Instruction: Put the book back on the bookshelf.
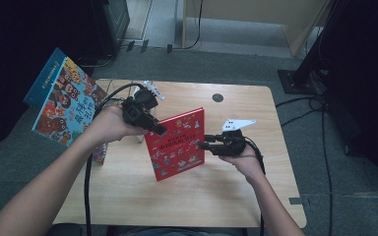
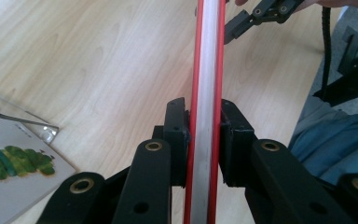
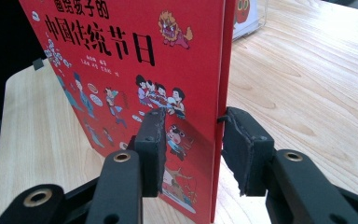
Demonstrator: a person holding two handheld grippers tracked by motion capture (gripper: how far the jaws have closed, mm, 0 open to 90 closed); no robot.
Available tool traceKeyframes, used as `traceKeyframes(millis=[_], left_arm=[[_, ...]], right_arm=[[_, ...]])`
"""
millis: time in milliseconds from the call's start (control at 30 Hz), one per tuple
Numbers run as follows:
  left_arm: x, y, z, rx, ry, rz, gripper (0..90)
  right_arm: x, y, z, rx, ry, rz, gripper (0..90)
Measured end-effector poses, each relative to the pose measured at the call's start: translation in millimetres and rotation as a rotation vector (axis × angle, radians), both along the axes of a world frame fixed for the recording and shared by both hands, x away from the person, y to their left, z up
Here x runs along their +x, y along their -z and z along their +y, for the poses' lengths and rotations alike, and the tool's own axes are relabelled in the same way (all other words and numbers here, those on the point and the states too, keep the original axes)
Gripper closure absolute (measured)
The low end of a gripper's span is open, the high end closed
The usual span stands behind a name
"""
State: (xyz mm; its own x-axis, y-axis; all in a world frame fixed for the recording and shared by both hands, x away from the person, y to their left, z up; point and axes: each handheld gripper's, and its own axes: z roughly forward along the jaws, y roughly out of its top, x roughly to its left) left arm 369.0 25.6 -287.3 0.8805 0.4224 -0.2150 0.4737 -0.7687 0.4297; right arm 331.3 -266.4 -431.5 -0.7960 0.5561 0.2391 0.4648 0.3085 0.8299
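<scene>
A red picture book with cartoon figures on its cover is held upright above the middle of the wooden table. My left gripper is shut on the book's upper left edge. In the left gripper view both pads press the red covers and white page block. My right gripper reaches in from the right. Its jaws straddle the book's right edge, one pad in front of the cover, with a gap showing, so it is open.
A blue picture book stands tilted at the table's left end, with another book below it. A caterpillar book lies by a clear holder. A clear stand sits behind the red book. Bare wood surrounds the hands.
</scene>
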Motion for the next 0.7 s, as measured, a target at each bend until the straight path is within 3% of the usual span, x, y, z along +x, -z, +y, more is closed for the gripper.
traceKeyframes(millis=[167,267,367,567,700], left_arm=[[0.8,0.9,1.6,0.000,-0.004,0.044,79.8],[1.6,1.4,4.1,-0.017,-0.008,0.052,80.0],[3.4,-0.6,6.3,-0.046,-0.036,0.063,80.2],[5.6,-7.6,12.0,-0.072,-0.087,0.073,80.3],[7.8,-10.9,19.7,-0.088,-0.119,0.099,80.3]], right_arm=[[0.3,0.9,-0.2,-0.016,-0.004,0.004,53.7],[-0.6,6.3,-4.3,-0.059,0.019,0.001,50.0],[-2.5,12.9,-11.8,-0.070,0.043,0.005,49.3],[-6.1,27.7,-26.9,-0.165,0.075,0.010,49.3],[-4.9,37.5,-36.7,-0.193,0.100,0.039,49.4]])
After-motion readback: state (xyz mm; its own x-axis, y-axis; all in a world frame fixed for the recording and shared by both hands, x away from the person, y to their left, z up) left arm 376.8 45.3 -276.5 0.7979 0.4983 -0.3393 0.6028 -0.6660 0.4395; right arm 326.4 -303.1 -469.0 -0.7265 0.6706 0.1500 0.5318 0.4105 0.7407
